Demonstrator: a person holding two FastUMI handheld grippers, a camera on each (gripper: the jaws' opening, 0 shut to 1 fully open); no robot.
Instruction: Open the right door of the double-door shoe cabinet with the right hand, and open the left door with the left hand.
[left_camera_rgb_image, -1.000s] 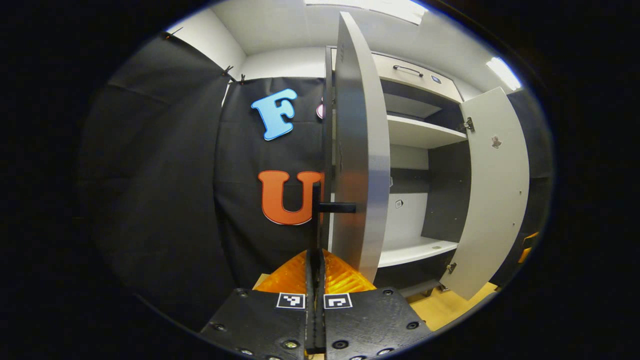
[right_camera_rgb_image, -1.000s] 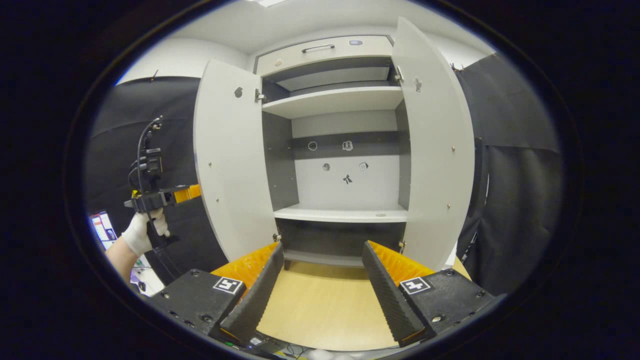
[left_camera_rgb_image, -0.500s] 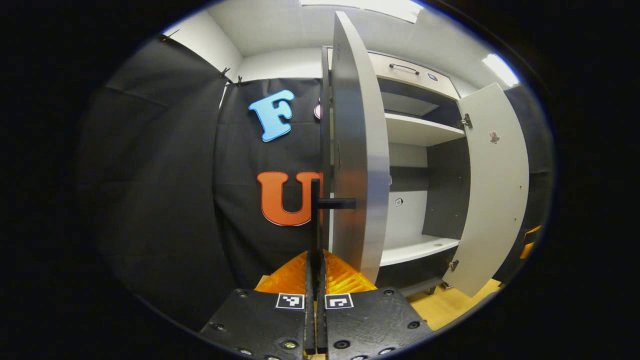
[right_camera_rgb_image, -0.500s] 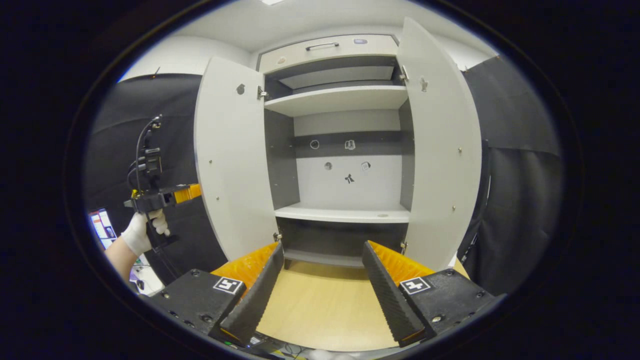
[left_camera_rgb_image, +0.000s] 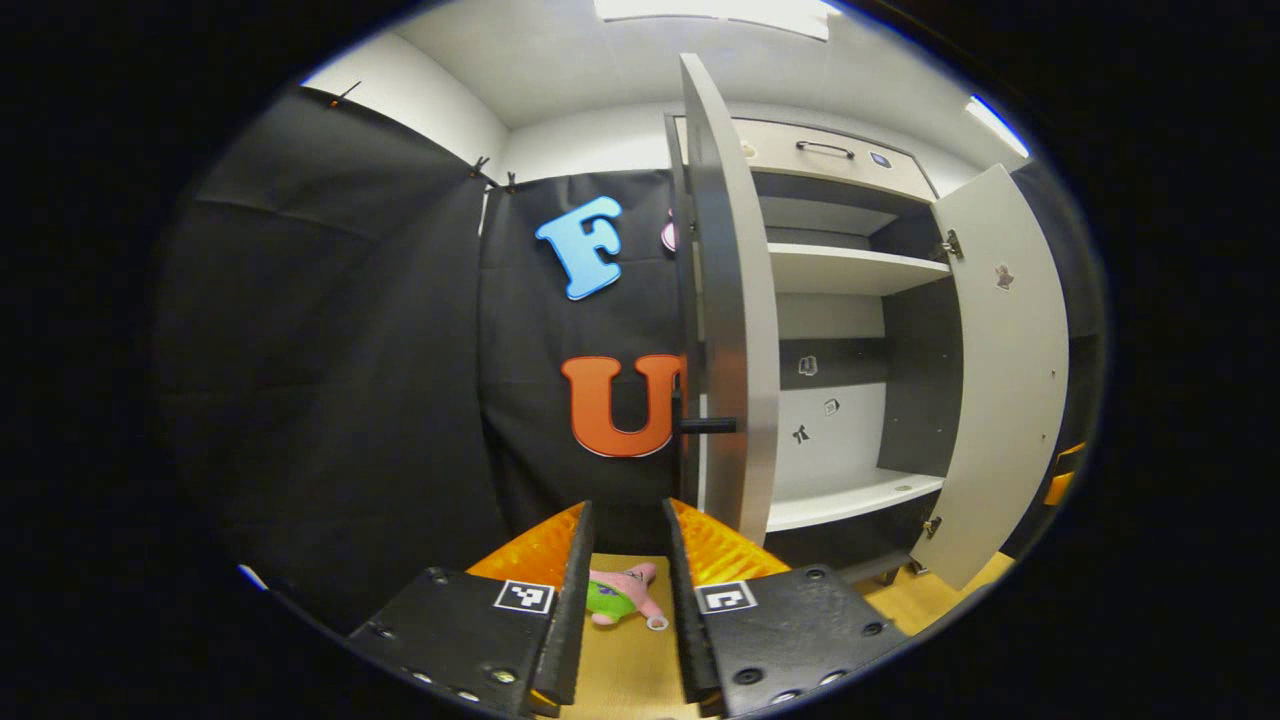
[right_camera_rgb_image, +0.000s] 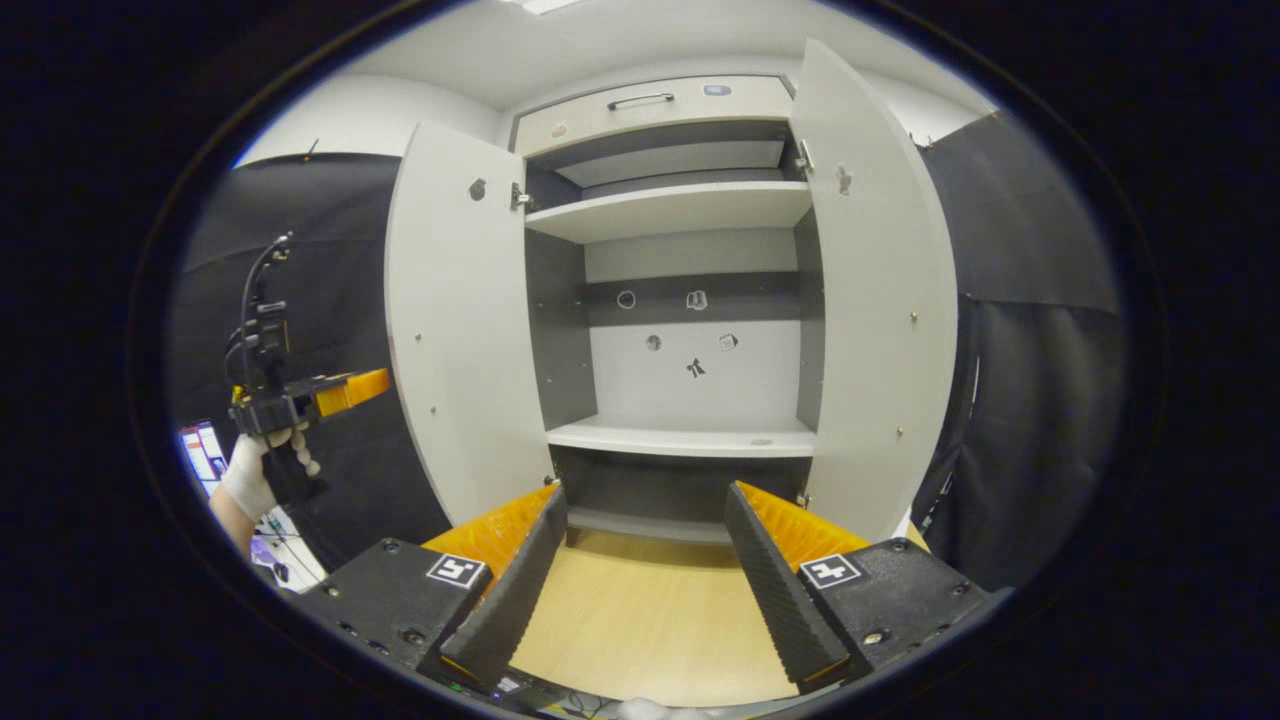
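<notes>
A pink plush toy (left_camera_rgb_image: 625, 592) lies on the wooden floor (right_camera_rgb_image: 650, 620).

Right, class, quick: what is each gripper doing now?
Left gripper: open, holding nothing, off the left door's handle.
Right gripper: open, holding nothing.

**Two gripper cameras, one cabinet**

The left gripper view looks from near the left door (left_camera_rgb_image: 735, 320), edge-on along it. The right gripper view faces the open shoe cabinet (right_camera_rgb_image: 690, 330) squarely from farther back. Both share the shelves, both doors and the wooden floor (right_camera_rgb_image: 650, 620).
</notes>
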